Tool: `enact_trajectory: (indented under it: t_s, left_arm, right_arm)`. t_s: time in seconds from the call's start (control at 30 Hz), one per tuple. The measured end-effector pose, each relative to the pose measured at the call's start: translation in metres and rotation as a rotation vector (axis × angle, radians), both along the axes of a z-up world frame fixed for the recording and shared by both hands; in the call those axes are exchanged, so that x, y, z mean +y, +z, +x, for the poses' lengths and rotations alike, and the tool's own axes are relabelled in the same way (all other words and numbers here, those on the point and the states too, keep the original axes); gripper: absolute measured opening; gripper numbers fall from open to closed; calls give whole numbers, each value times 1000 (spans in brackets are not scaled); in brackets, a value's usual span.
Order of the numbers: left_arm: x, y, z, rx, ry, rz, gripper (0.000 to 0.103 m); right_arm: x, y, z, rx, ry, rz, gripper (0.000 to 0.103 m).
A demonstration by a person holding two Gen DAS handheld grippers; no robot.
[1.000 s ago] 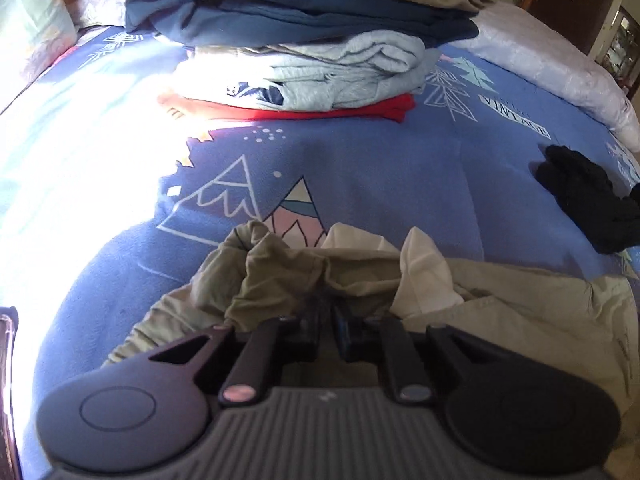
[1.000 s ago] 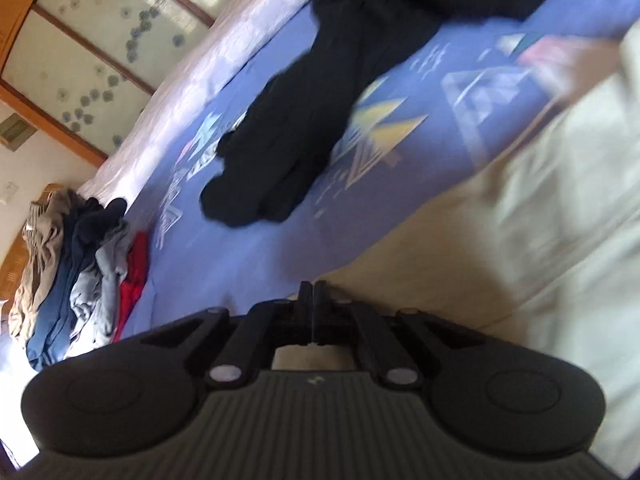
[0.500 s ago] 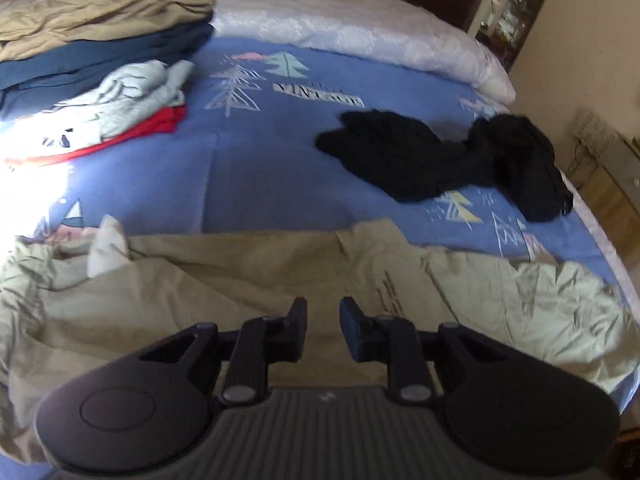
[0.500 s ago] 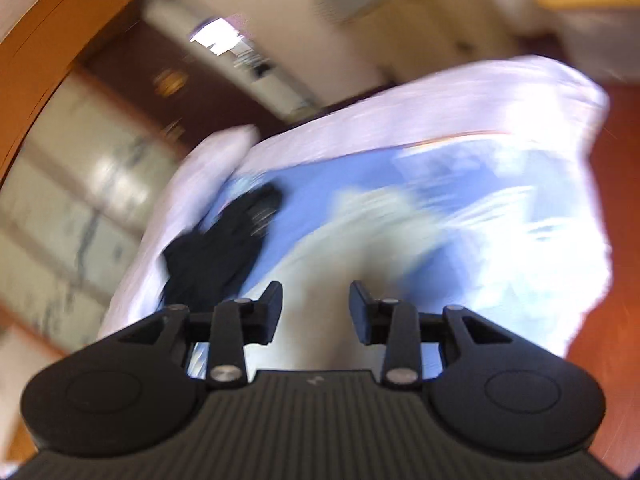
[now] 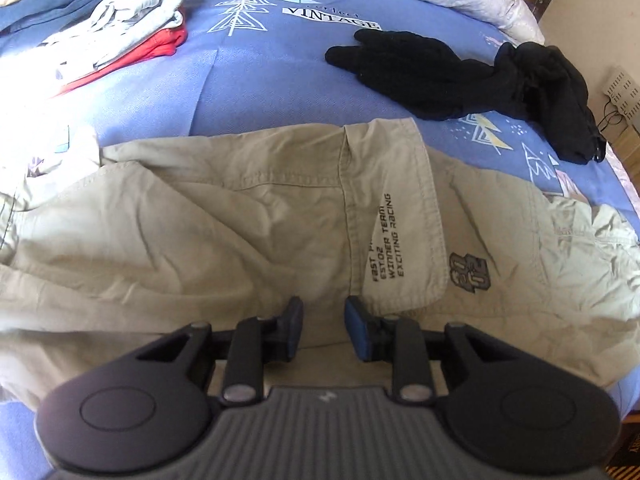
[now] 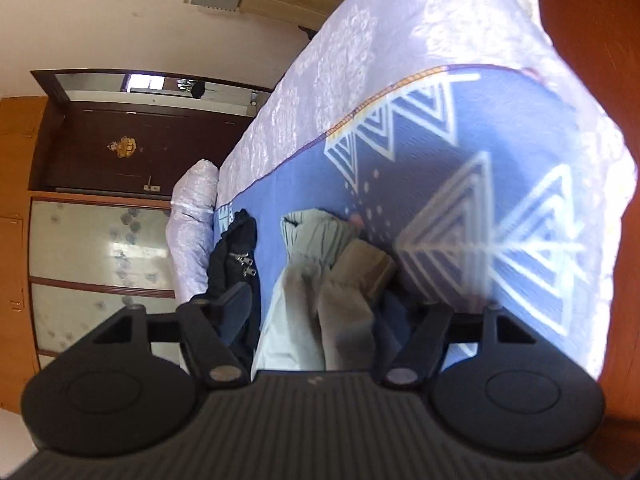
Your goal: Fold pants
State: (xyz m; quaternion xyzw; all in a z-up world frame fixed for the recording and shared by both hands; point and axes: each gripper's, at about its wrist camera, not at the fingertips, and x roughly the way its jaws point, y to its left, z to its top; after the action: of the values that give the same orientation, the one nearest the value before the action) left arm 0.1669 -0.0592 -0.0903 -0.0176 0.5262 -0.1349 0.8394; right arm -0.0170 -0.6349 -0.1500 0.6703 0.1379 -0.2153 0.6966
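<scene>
Khaki pants (image 5: pixel 248 216) are lying spread across the blue blanket (image 5: pixel 272 80), directly ahead of and beneath the left gripper (image 5: pixel 323 326), whose jaws are opening with nothing pinched between them, the cloth just past its tips. In the right wrist view the right gripper (image 6: pixel 340 312) is also opening, already wide, with the bunched cuff end of the pants (image 6: pixel 320 264) lying between and beyond its fingers, ungripped.

Judging from this, both hands are lining up fresh holds for the next fold. Doing it well probably means each gripper taking one edge of the same layer, smoothing the wrinkles ahead of the left gripper first, and lifting together so the legs are stacking evenly.

Beyond the left gripper, a black garment (image 5: pixel 460 72) is sprawling near the pants' far edge; it could get caught if the fold swings that way. Stacked folded clothes (image 5: pixel 120 28) are sitting far ahead to the left, well apart.
</scene>
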Motion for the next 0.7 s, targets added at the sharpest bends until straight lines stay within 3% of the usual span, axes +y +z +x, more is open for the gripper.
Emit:
enact_trajectory:
  t_s: [0.03,0.1,0.13,0.2,0.27,0.33,0.43,0.47,0.53,0.6,0.63,0.67,0.7]
  left_arm:
    - [-2,0,0,0,-2,7,25]
    - [-2,1,1,2,4,7,25]
    - [-1,1,2,2,7,4,25]
    - [-1,1,1,1,15,2,25]
    - [0,-2,3,3,19,3,25]
    - [-1,-4,3,4,21,9,25]
    - [-5,-4,4,-4,10,28,25]
    - [-6,-3,3,-2,8,31,25]
    - [-6,2,0,-6,5,33,26]
    - [-4,9,-4,-14,-1,9,27]
    - [-2,14,-7,-20,-3,-15,28]
    - [-1,18,-10,-32,-3,-37,28]
    - [0,23,-14,-47,0,-50,31]
  right_arm:
    - [-4,2,8,29,14,-4,70]
    - [-10,19,16,39,75,-57,27]
    - [-9,34,15,-21,96,-116,26]
    - [4,77,3,-160,151,-360,25]
    - [19,99,-9,-224,165,-570,25]
    - [11,81,-7,-118,153,-548,25]
    - [-17,4,-2,123,119,-318,24]
    - [-19,-11,-10,58,87,-291,16]
    - [-16,-5,-20,26,54,-268,23]
    - [-10,4,-30,-12,36,-247,49]
    - [-10,6,-32,-49,27,-221,68]
    - [-9,8,-36,-70,17,-193,77]
    - [-8,8,-35,-61,15,-181,77]
